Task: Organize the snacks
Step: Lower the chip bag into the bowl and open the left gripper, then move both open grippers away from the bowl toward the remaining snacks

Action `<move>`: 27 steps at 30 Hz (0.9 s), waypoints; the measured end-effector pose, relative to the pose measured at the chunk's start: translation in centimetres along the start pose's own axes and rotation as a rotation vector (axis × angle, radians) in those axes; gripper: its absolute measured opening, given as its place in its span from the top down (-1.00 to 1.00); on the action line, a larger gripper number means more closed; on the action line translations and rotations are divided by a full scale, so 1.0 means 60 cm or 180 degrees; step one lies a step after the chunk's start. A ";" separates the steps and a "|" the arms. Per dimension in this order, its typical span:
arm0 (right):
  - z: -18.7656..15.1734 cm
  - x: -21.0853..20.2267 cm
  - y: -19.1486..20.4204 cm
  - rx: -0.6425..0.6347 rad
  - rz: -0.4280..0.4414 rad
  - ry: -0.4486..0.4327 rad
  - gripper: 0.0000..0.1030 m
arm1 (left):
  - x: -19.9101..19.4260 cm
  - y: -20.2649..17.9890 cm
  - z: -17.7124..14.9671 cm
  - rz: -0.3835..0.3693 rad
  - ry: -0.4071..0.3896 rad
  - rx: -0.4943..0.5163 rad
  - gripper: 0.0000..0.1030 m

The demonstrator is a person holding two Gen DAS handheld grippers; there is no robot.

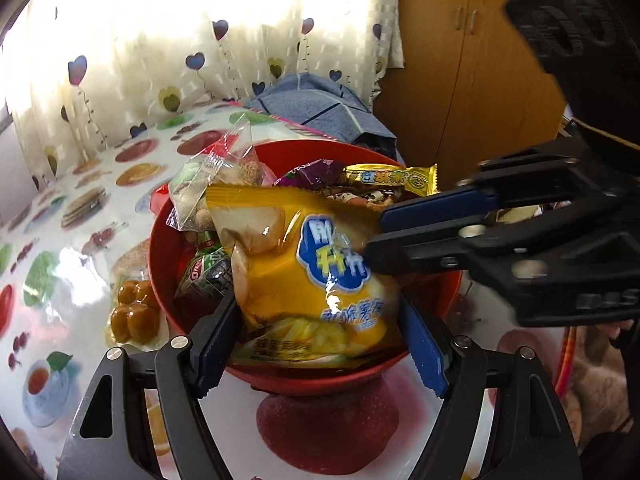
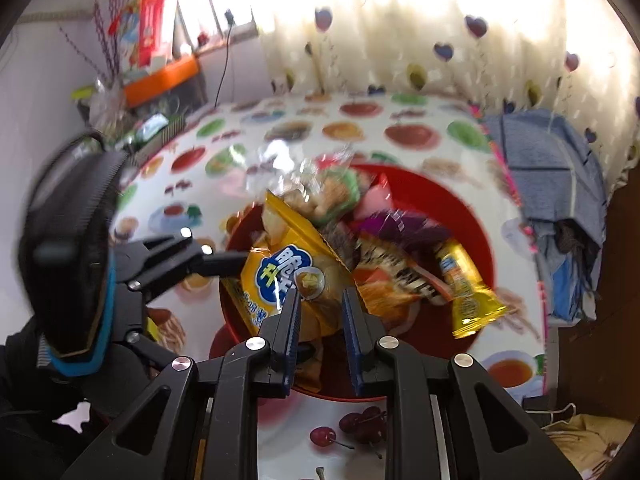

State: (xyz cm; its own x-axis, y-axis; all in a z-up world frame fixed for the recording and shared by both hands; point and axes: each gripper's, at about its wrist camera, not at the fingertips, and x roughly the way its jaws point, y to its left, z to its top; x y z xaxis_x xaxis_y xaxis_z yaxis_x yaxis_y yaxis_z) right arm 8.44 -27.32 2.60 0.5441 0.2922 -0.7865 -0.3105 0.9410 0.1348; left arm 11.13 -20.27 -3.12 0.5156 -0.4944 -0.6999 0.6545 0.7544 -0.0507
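Heart-printed curtains are seen behind a table covered with a fruit-patterned cloth, on which a red bowl heaped with snacks is set. Directly ahead of the left gripper, a yellow chip bag is lying on top of the pile, its lower end between the widely spread fingers, which are not pressed against it. From the right side of that view, the right gripper is brought in over the bag; its two fingers are seen almost together at the bag's edge, but whether the bag is pinched cannot be told. In the right wrist view a narrow gap is left between the right gripper fingers, with the chip bag just beyond the tips. A gold wrapper is lying further right in the bowl. A packet of brown candies is lying on the cloth just left of the bowl.
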 end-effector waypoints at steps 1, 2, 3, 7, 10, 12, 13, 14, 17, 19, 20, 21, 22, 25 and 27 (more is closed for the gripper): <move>0.000 0.008 0.001 -0.0006 -0.0045 0.0052 0.62 | -0.003 0.001 -0.001 -0.0019 -0.0020 0.0001 -0.48; 0.001 0.015 0.001 -0.0012 -0.0070 0.0086 0.62 | -0.005 0.002 -0.002 -0.0034 -0.0038 0.0000 -0.48; 0.000 0.018 -0.001 -0.0007 -0.0059 0.0102 0.62 | -0.010 0.005 -0.005 -0.0052 -0.0081 -0.0001 -0.48; -0.001 0.026 -0.002 -0.0003 -0.0068 0.0129 0.62 | -0.030 0.016 -0.016 -0.0084 -0.0224 -0.0033 -0.48; -0.003 0.028 -0.002 -0.0019 -0.0081 0.0141 0.62 | -0.048 0.031 -0.024 -0.0132 -0.0333 -0.0146 -0.48; -0.004 0.031 -0.002 -0.0030 -0.0091 0.0156 0.62 | -0.055 0.047 -0.029 -0.0073 -0.0345 -0.0262 -0.48; -0.004 0.032 -0.001 -0.0034 -0.0094 0.0155 0.62 | -0.056 0.050 -0.031 -0.0045 -0.0341 -0.0294 -0.48; -0.005 0.033 -0.001 -0.0039 -0.0100 0.0157 0.62 | -0.056 0.057 -0.033 -0.0014 -0.0338 -0.0346 -0.48; -0.007 0.037 0.000 -0.0066 -0.0130 0.0164 0.62 | -0.055 0.076 -0.038 0.0046 -0.0305 -0.0526 -0.48; -0.009 0.037 0.001 -0.0092 -0.0148 0.0152 0.62 | -0.049 0.085 -0.039 0.0139 -0.0245 -0.0623 -0.48; -0.010 0.037 0.002 -0.0091 -0.0155 0.0154 0.62 | -0.044 0.088 -0.039 0.0193 -0.0192 -0.0660 -0.48; -0.010 0.037 0.002 -0.0093 -0.0173 0.0159 0.62 | -0.037 0.092 -0.039 0.0218 -0.0130 -0.0697 -0.48; -0.011 0.038 0.004 -0.0108 -0.0197 0.0161 0.62 | -0.034 0.094 -0.039 0.0195 -0.0113 -0.0734 -0.48; -0.012 0.036 0.007 -0.0101 -0.0265 0.0177 0.62 | -0.031 0.091 -0.038 0.0193 -0.0078 -0.0746 -0.48; -0.013 0.031 0.008 -0.0064 -0.0304 0.0167 0.60 | -0.040 0.087 -0.038 0.0176 -0.0131 -0.0742 -0.48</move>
State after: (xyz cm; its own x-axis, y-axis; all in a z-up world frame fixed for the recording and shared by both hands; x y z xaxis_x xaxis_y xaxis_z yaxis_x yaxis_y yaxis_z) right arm 8.72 -26.47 0.74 0.5307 0.1915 -0.8256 -0.2751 0.9603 0.0459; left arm 12.03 -14.12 -3.33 0.5723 -0.4632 -0.6767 0.4818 0.8577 -0.1796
